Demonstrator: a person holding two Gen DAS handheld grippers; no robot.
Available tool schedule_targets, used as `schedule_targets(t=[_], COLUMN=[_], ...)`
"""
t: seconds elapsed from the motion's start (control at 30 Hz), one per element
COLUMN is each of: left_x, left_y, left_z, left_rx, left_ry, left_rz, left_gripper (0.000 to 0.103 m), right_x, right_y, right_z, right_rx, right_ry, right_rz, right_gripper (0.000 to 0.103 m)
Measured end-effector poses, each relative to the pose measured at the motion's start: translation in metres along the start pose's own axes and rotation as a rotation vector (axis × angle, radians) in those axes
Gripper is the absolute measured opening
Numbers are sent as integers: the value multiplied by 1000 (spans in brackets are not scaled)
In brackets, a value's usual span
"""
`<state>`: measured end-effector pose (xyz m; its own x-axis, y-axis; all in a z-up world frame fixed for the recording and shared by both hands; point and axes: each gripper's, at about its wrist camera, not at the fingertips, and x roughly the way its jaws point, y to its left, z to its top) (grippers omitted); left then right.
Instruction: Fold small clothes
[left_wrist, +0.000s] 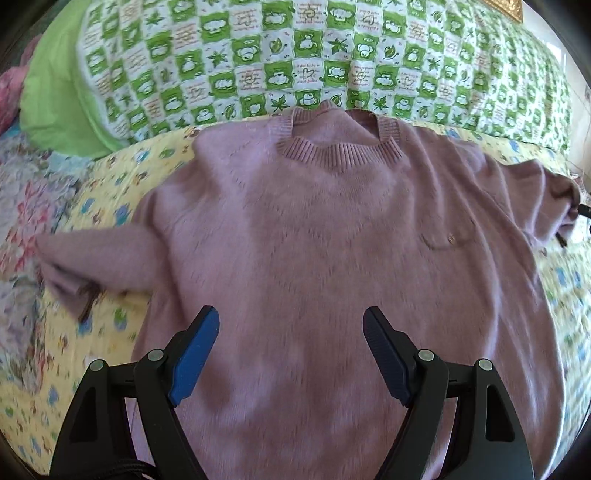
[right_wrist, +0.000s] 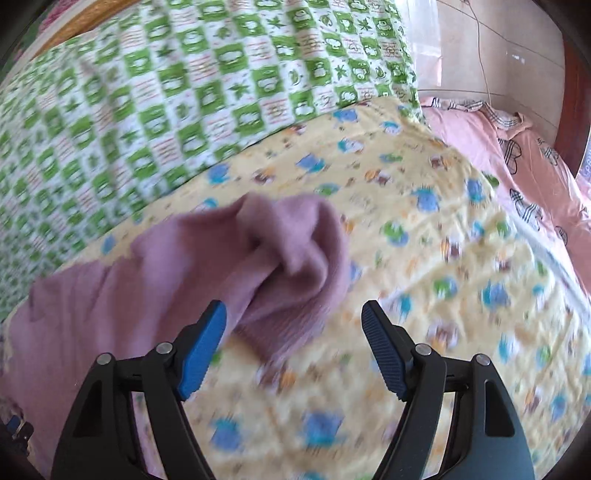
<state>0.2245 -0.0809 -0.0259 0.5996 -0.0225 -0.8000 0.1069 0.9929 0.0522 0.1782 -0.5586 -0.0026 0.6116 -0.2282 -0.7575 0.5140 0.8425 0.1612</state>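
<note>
I see a bed under a yellow sheet (left_wrist: 110, 177) (small animal print) — the mauve sweater (left_wrist: 314, 240) lies flat on it, collar toward a green checked quilt (left_wrist: 295, 55) — pink bedding (right_wrist: 517, 155) beside it.

Mauve sweater (left_wrist: 332, 240) spread flat — left tongs (left_wrist: 290, 332) gaping above.

Home bedroom. Bed (left_wrist: 122, 173) under yellow cartoon-print quilt (right_wrist: 424, 229). Green-white check blanket (left_wrist: 332, 55) bunched along far side, lime green pillow (left_wrist: 55, 99) at its end. Pink bedsheet with bow print (right_wrist: 517, 155) beyond quilt edge. Tiled floor (right_wrist: 498, 44), cable trailing across it.
</note>
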Motion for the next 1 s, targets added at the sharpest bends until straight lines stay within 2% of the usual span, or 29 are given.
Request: schedule_targets(t=[0.07,0.13,0.17,0.2,0.3,0.37,0.47,0.6,0.67,0.7,0.73,0.83,1.0], left_x=[14,33,42,52,63,61,54,37,29,26,24,25,51], left_y=[-2,-5,-4,-2,6,12,14,15,17,18,19,24,42], left_z=[8,19,21,26,33,35,27,19,15,14,12,9,3], left_rx=[12,20,21,13,-29,-53,-56,-68,-77,-78,-79,-100,-211], left_ry=[2,14,27,40,53,49,56,55,51,52,56,70,160], left_rz=[9,16,21,26,4,-18,-42,-95,-122,-128,-129,-159,-196], left_gripper=[81,81,81,81,81,81,81,81,81,81,81,81,81], right_x=[19,37,43,41,9,-14,-59,-89,-77,-69,-61,-55,-27], right_y=[-2,0,1,0,2,13,62,174,222,241,262,291,262], right_z=[14,21,24,25,22,21,18,15,8,3,-3,-25,-51], right_rx=[-30,-71,-83,-90,-115,-126,-155,-204,-138,-117,-119,-191,-175], right_ry=[17,68,94,97,69,70,109,192,286,331,366,341,382], right_rz=[5,-3,-20,-34,2,69,290,673,859,912,917,845,729], right_gripper=[58,19,12,11,9,9,9,9,17,31,41,42,42])
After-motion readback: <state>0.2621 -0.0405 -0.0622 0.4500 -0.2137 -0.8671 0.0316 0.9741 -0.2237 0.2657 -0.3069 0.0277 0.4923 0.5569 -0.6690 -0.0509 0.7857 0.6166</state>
